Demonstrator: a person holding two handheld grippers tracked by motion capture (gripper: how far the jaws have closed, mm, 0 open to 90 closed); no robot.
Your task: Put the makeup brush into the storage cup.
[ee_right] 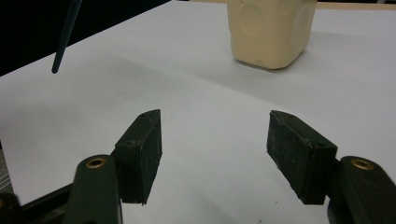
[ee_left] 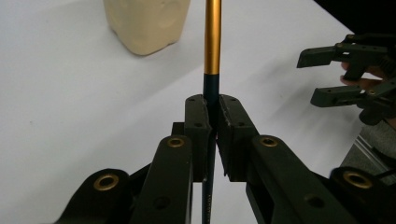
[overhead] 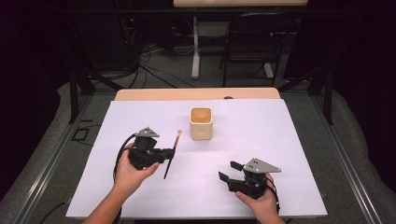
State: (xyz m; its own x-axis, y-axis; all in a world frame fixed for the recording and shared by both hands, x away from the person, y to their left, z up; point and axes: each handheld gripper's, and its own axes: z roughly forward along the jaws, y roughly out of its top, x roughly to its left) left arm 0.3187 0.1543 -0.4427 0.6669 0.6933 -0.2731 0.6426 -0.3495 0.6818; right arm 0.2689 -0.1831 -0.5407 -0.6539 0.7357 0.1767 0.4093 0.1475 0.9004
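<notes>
A slim dark brush with gold ferrule (ee_left: pixel 212 42) is clamped by the left gripper (ee_left: pixel 212 121); the right gripper (ee_right: pixel 215 144) is held wide, empty.

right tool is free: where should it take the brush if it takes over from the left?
Likely the gold ferrule section of the brush, just beyond the left tool, which is clamped on the dark handle. That stretch is bare, straight and thin. Bring the open right tool in from the side, jaws across the shaft, staying short of the cream cup.
</notes>
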